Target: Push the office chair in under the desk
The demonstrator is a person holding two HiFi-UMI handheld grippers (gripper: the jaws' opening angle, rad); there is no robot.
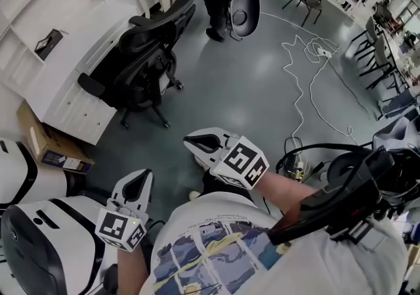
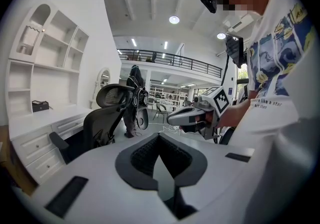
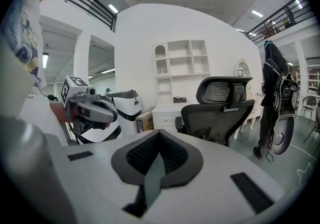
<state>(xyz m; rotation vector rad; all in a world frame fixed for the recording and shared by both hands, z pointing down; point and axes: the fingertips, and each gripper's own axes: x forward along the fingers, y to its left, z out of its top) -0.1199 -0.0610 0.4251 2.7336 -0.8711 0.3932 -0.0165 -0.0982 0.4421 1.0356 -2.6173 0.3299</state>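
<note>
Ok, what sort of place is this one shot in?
Probably a big open-plan office or lab hall: a white desk with a black chair, cables trailing over the grey floor, and a railing along an upper level.

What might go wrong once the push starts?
The office chair stands angled to the desk, so an armrest may strike the drawers instead of sliding under. The left hand-held gripper and right hand-held gripper are shut; narrow tips could slip off the backrest. Loose floor cable might snag feet.
</note>
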